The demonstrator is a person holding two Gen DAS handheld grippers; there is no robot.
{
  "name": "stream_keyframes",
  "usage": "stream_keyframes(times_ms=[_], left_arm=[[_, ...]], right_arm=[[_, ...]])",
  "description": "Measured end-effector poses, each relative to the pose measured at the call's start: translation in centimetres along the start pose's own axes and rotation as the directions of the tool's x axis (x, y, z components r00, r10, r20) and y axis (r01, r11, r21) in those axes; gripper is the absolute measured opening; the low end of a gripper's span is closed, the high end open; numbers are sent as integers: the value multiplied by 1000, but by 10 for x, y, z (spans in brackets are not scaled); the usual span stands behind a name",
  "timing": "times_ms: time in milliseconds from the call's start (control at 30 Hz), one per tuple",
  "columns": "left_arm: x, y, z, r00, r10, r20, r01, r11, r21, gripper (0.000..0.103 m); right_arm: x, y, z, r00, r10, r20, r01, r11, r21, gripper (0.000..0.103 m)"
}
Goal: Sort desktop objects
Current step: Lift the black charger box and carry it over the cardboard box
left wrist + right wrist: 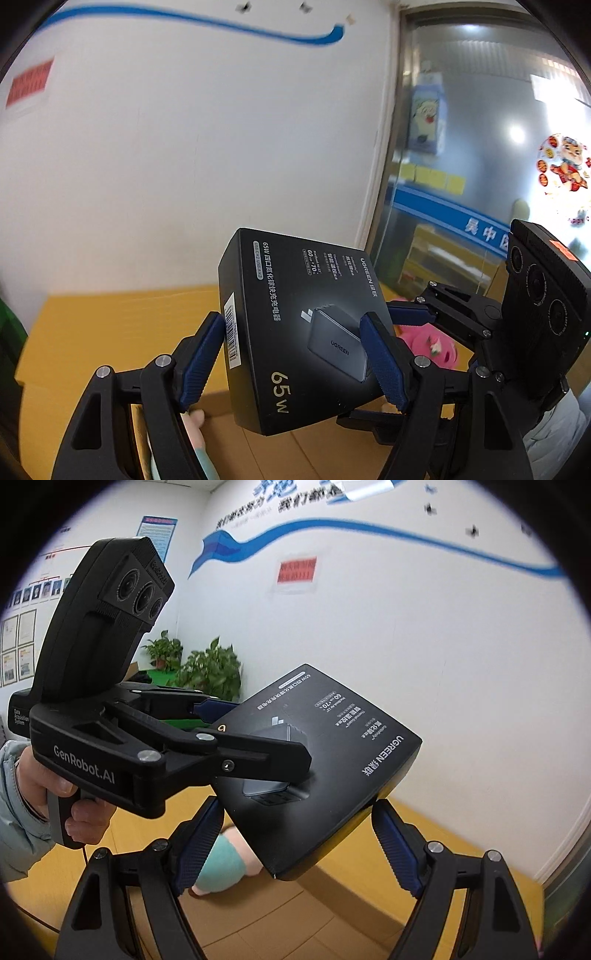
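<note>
A black UGREEN 65W charger box (295, 288) hangs tilted in the air above cardboard. My left gripper (293, 319) is shut on it, blue pads pressing the barcode side and the opposite edge. From the right wrist view the same box (343, 734) has the left gripper (264, 734) clamped at its "65W" end, with a hand on that gripper's grip. My right gripper (298, 804) comes from below, and its pad tips sit against the box's two lower corners. Its camera housing (546, 288) shows at the right.
Yellow-brown cardboard boxes (354, 893) fill the space below. A doll in a teal garment (221, 864) lies on them, and a pink plush toy (432, 343) sits behind the box. White wall ahead, glass door (480, 129) at right, potted plants (210, 668) at back left.
</note>
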State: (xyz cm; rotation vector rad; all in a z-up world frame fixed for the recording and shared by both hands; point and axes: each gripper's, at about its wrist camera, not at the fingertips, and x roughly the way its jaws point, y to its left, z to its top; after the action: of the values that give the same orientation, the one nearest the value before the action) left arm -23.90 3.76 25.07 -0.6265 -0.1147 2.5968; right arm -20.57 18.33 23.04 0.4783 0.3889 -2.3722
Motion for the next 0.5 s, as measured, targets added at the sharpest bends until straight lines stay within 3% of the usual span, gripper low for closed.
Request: stream_keyframes(times_ms=[233, 367, 500], left_arm=[[95, 54, -65, 978, -23, -206, -8, 989, -149, 79], [133, 73, -102, 951, -53, -305, -17, 975, -222, 79], [158, 73, -130, 921, -32, -389, -66, 970, -235, 79]], right_arm=[[89, -25, -69, 983, 90, -160, -71, 990, 125, 82], [129, -31, -103, 953, 132, -274, -86, 981, 174, 82], [156, -37, -131, 918, 182, -352, -103, 967, 231, 82]])
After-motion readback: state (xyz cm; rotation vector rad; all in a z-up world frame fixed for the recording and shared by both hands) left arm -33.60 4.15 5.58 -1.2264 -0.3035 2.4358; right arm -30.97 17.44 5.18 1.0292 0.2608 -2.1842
